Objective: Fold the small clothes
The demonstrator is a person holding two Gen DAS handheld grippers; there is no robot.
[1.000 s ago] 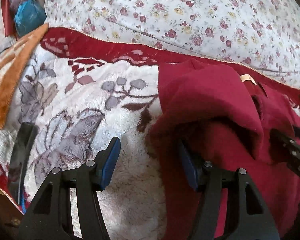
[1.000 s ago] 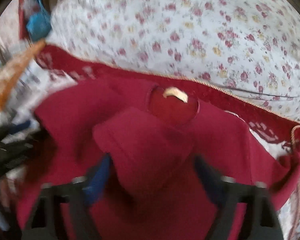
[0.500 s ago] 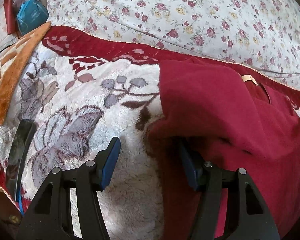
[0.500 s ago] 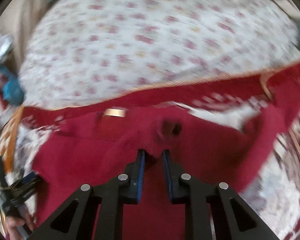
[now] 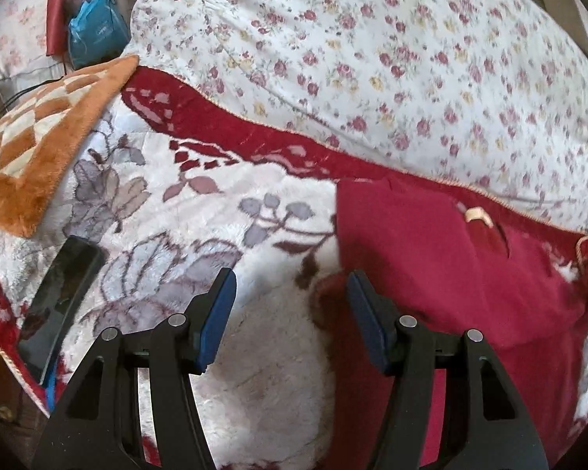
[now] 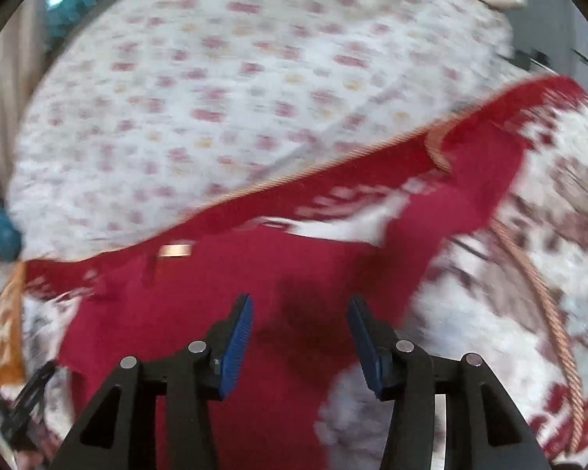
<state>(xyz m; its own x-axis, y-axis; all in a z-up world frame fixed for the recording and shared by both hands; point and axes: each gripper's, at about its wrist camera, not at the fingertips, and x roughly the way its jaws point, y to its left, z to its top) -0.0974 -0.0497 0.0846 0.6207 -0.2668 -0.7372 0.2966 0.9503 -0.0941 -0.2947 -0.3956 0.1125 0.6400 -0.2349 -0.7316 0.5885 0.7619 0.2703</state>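
A small dark red garment (image 5: 450,274) lies flat on a fleecy flowered blanket (image 5: 200,235), with a tan neck label (image 5: 476,215) at its far edge. My left gripper (image 5: 292,313) is open above the garment's left edge, and its pads press on nothing. In the blurred right wrist view the garment (image 6: 254,274) spreads under my right gripper (image 6: 300,333), and one sleeve (image 6: 470,196) reaches up to the right. The right jaws are opening and grip nothing; the cloth lies below them. The left gripper (image 6: 27,399) shows at the lower left.
A large flowered quilt (image 5: 372,58) bulges behind the blanket. An orange checked cloth (image 5: 39,149) and a black phone (image 5: 58,297) lie at the left, with a blue bag (image 5: 94,35) behind. The blanket's corded hem (image 6: 548,313) runs down the right.
The raised sleeve fold now lies flat on the garment. My right gripper shut, swung right across the garment and has opened again. My left gripper lifted slightly, still open.
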